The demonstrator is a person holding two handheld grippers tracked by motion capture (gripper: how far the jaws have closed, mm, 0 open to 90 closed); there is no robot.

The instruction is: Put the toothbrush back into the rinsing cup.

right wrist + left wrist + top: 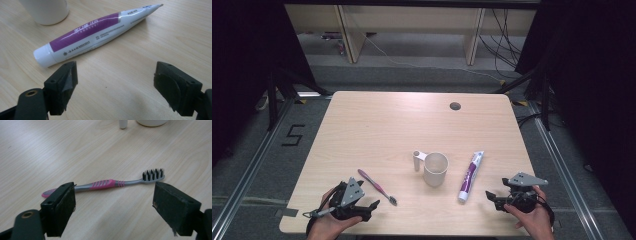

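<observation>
Toothbrush point(105, 183): lay flat on the surface point(377, 125), bristles up, pink-and-grey handle crosswise just beyond the left claw point(113, 205); touched by neither pad.
Toothpaste tube point(92, 32): lay on its side, white cap nearest the right claw point(115, 87), crimped end pointing away; cap just beyond the tips, not between them.
Left claw: jaws were set wide, nothing gripped; held low at the near left edge in the high view point(364, 207).
Right claw: jaws were set wide, nothing gripped; held at the near right edge in the high view point(493, 197).
Cup point(435, 169): stood upright between toothbrush and tube, handle toward the left.
Step in hand: approach, judged; both items were lined up, neither picked.
Next move, judged: left claw to be advanced and lowered until the handle sits between the pads, then closed; a thin, flat handle calls for low pad placement.
</observation>
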